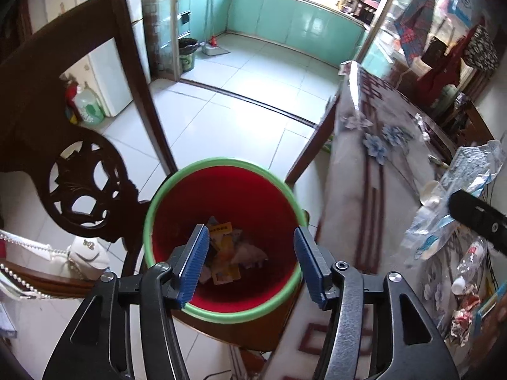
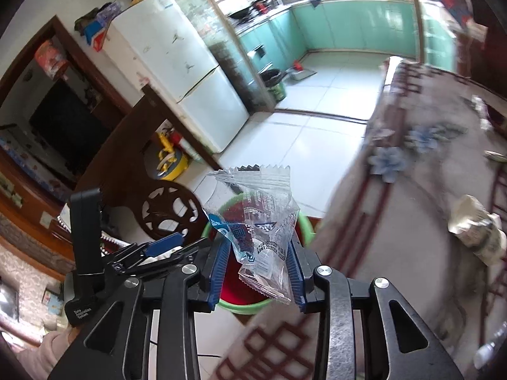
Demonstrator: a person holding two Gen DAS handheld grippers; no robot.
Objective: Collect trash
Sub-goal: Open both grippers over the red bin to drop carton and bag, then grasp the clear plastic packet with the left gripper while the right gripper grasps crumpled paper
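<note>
Wedged between carved chair (image 1: 79,186) and the table (image 1: 355,196) edge, green-rimmed red bin (image 1: 228,190) holding wrappers and crumpled paper (image 1: 228,253). Left gripper (image 1: 250,262) jaws apart, empty, above it. Right gripper (image 2: 259,269) jaws apart around clear plastic wrapper (image 2: 263,224), grip uncertain. Open tiled floor (image 1: 221,104) beyond.

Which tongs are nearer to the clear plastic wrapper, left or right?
Right. The clear plastic wrapper sits between the right tongs' blue pads. The left tongs are apart from it, open and empty over the red bin.
</note>
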